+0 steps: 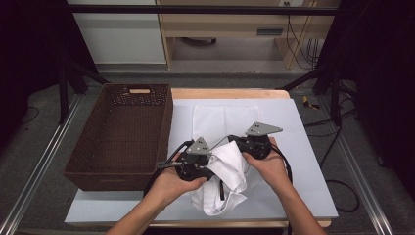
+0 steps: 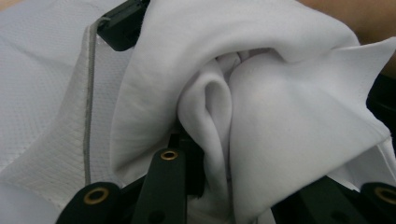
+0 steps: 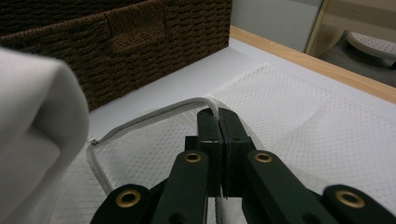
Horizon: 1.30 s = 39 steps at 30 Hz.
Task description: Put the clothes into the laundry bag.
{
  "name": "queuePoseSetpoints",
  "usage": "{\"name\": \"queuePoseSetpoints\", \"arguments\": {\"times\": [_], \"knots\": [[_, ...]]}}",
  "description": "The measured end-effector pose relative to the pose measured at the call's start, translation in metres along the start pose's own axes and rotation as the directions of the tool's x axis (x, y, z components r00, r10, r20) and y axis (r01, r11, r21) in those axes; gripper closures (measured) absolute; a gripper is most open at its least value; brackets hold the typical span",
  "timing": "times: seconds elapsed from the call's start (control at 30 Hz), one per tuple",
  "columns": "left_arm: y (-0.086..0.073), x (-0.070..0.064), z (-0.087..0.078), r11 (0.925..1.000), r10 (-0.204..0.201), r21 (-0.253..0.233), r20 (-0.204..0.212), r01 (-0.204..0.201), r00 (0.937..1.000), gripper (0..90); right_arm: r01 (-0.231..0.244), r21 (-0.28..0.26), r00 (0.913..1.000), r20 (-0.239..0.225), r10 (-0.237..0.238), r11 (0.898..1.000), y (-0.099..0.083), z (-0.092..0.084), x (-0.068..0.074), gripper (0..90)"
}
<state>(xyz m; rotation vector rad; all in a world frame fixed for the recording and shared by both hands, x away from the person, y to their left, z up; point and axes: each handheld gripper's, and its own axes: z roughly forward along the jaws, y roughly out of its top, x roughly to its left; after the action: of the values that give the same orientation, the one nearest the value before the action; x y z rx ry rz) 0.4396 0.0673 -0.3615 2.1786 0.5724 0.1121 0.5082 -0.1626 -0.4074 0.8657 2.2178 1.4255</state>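
Note:
A white mesh bag (image 1: pixel 220 117) lies flat on the table, its grey-edged opening toward the person. A bunched white cloth (image 1: pixel 230 166) hangs between the two hands. My left gripper (image 1: pixel 209 169) is shut on this cloth (image 2: pixel 280 116), whose folds bulge up between the jaws of the left gripper (image 2: pixel 219 158). My right gripper (image 3: pixel 218 121) is shut on the bag's grey rim and lifts it off the mesh (image 3: pixel 303 126). The cloth (image 3: pixel 32 121) bulks at the left of the right gripper view. In the high view the right gripper (image 1: pixel 234 141) sits just above the cloth.
A dark brown wicker basket (image 1: pixel 127 132) stands at the table's left, close beside the bag, and its wall (image 3: pixel 116 46) rises behind the right gripper's jaws. A pale mat (image 1: pixel 303 161) covers the wooden table. Dark frame posts flank both sides.

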Motion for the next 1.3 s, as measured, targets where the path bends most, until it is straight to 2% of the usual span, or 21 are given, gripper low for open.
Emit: {"name": "queuePoseSetpoints", "arguments": {"times": [0.33, 0.57, 0.87, 1.0, 1.1, 1.3], "knots": [[-0.006, 0.001, 0.014, 0.9988, 0.01, 0.049, 0.008, -0.011, 0.9999, 72.6, 0.012, 0.006, 0.9999, -0.001, -0.012, 1.0, 0.003, -0.004, -0.002, 89.2], [-0.007, 0.006, 0.016, 0.999, -0.008, 0.045, 0.006, 0.008, 1.0, 72.6, 0.043, 0.026, 0.9991, -0.001, -0.043, 0.999, 0.011, -0.008, -0.002, 89.2], [0.002, 0.003, 0.01, 0.9991, 0.007, 0.042, -0.001, -0.007, 1.0, 72.5, 0.074, 0.058, 0.9973, -0.011, -0.073, 0.996, 0.019, -0.011, -0.002, 89.2], [0.001, 0.008, 0.015, 0.9986, 0.001, 0.054, -0.007, -0.001, 1.0, 72.5, 0.082, 0.069, 0.9966, -0.015, -0.081, 0.994, 0.023, -0.011, -0.002, 89.2], [0.001, 0.011, 0.018, 0.9989, -0.018, 0.043, -0.006, 0.018, 0.9998, 72.5, 0.09, 0.077, 0.9959, -0.017, -0.089, 0.993, 0.024, -0.012, -0.002, 89.2], [0.001, 0.023, 0.029, 0.9964, -0.04, 0.074, -0.027, 0.041, 0.9988, 72.4, 0.088, 0.082, 0.9961, -0.003, -0.088, 0.993, 0.025, -0.012, -0.002, 89.2]]}}
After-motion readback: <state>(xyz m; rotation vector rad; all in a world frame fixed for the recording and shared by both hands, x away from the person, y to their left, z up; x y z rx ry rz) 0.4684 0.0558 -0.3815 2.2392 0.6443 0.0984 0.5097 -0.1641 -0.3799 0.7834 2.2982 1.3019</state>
